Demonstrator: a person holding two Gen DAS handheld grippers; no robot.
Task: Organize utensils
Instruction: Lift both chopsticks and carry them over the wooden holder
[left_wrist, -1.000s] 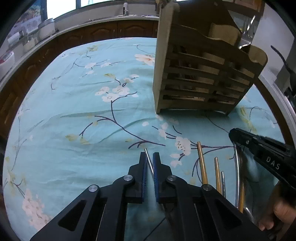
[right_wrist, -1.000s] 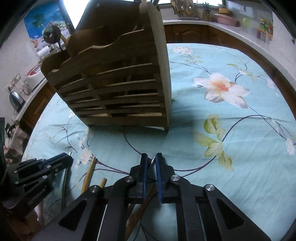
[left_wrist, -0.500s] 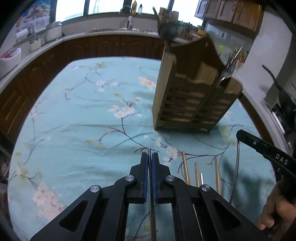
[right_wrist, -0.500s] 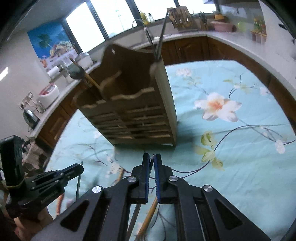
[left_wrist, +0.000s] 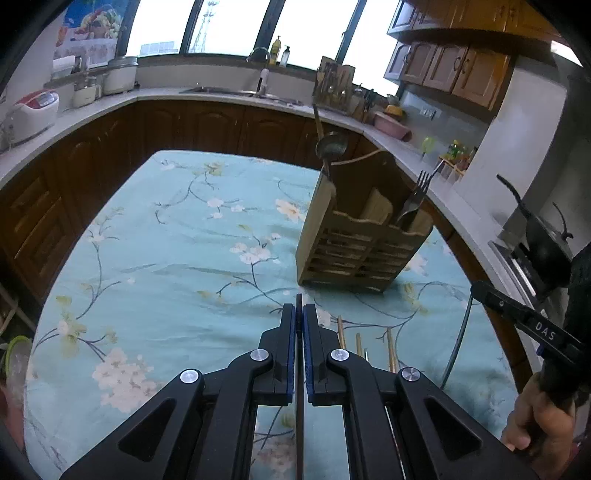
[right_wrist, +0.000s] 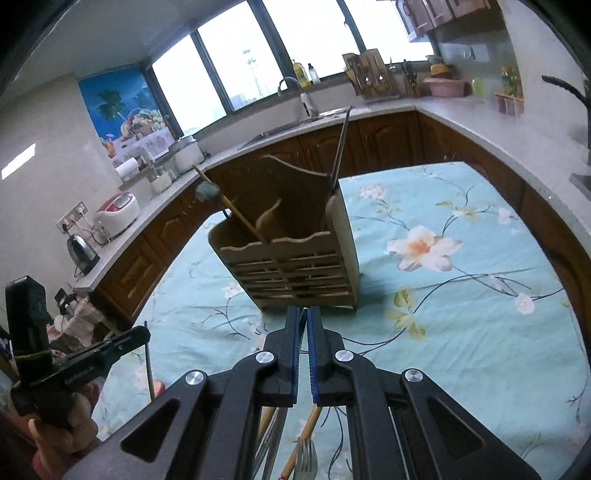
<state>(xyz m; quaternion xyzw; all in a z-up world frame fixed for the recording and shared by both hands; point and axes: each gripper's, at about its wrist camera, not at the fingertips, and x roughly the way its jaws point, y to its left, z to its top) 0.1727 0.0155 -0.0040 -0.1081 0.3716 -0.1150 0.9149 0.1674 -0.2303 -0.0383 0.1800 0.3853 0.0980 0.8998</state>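
A wooden utensil holder (left_wrist: 354, 240) stands on the floral tablecloth; it also shows in the right wrist view (right_wrist: 295, 254). It holds a ladle (left_wrist: 330, 147) and a fork (left_wrist: 415, 199). My left gripper (left_wrist: 299, 314) is shut on a thin metal utensil handle (left_wrist: 299, 424), held above the table. My right gripper (right_wrist: 303, 321) is shut on a thin utensil handle (right_wrist: 303, 314), its long metal stem (left_wrist: 456, 336) hanging down. Several wooden-handled utensils (left_wrist: 389, 354) lie on the cloth in front of the holder.
The table wears a teal floral cloth (left_wrist: 166, 258). A fork (right_wrist: 304, 461) and wooden handles lie below my right gripper. Kitchen counters with a rice cooker (left_wrist: 29, 114), sink and knife block (left_wrist: 334, 85) ring the table. A black pan (left_wrist: 543, 247) sits at the right.
Both grippers have risen well above the table with their utensils and pulled back from the holder, which now looks smaller and farther.
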